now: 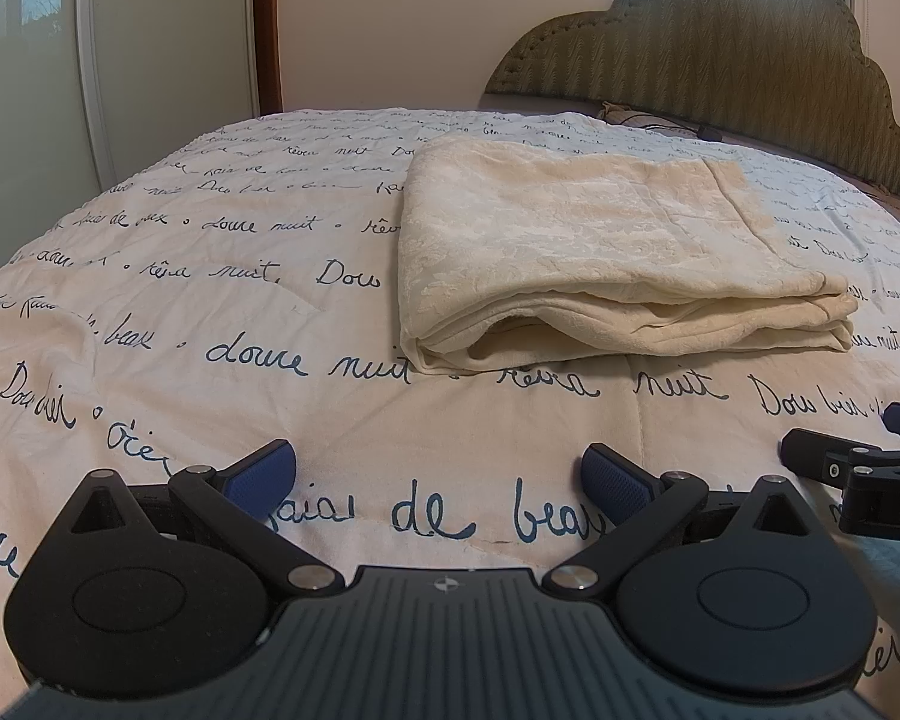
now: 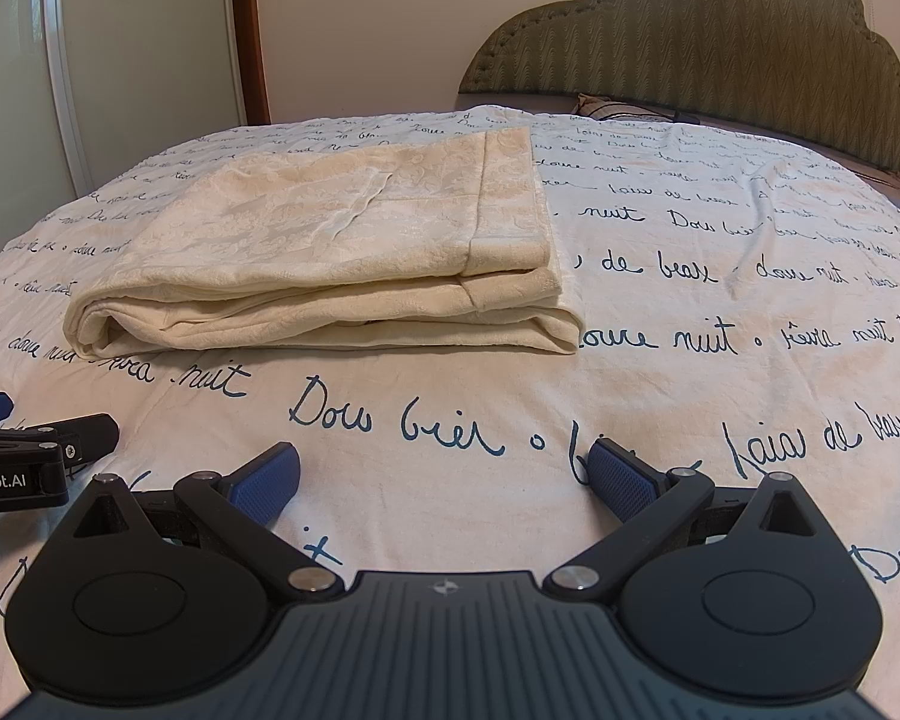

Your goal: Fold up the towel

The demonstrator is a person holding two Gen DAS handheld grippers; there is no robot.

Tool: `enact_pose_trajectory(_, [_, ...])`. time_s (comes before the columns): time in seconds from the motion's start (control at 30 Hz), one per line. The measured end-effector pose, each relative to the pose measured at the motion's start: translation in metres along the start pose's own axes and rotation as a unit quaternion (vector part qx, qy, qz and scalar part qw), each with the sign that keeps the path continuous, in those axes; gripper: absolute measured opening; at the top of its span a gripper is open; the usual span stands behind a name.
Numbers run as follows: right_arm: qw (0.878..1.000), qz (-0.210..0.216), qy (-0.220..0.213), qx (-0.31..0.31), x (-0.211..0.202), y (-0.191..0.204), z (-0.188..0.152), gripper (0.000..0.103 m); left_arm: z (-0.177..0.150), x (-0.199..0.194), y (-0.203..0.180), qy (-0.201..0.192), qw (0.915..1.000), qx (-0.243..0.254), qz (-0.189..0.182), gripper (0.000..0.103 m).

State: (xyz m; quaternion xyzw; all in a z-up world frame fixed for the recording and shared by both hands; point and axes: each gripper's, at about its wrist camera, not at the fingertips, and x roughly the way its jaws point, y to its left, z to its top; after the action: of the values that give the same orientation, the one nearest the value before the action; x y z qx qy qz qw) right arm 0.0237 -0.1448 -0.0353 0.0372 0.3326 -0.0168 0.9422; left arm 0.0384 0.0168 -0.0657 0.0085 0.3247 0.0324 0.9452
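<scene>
A cream towel (image 1: 594,252) lies folded in a thick flat stack on the bed, its layered edges facing me; in the right wrist view the towel (image 2: 342,252) sits left of centre. My left gripper (image 1: 441,477) rests low over the bedspread, a short way in front of the towel, open with nothing between its blue pads (image 1: 258,474). My right gripper (image 2: 444,480) is likewise open and empty, short of the towel's right end. Each gripper shows in the other's view: the right one (image 1: 858,456) at the right edge, the left one (image 2: 36,438) at the left edge.
The bed carries a white bedspread (image 1: 240,300) printed with dark blue handwriting. A green padded headboard (image 1: 720,60) stands at the far right. A pillow (image 2: 606,103) peeks out below it. White wardrobe doors (image 2: 120,72) line the left side beyond the bed.
</scene>
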Motion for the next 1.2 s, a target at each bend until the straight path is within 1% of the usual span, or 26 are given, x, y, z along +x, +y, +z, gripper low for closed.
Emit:
enact_pose_trajectory(0.4, [1.0,-0.002,-0.001,-0.001,-0.0005,0.0003,0.0004,0.103,0.0002,-0.0001,0.0,0.0,1.0,0.0,0.0,0.103])
enact_pose_trajectory(0.7, [1.0,-0.027,-0.005,0.006,-0.0014,0.0002,-0.0007,0.103,0.0001,-0.0002,-0.0002,0.0,1.0,0.0,0.0,0.103])
enact_pose_trajectory(1.2, [1.0,-0.024,0.0,0.006,0.0008,-0.0004,-0.0004,0.103,0.0003,-0.0002,-0.0001,0.001,1.0,-0.001,0.0,0.103])
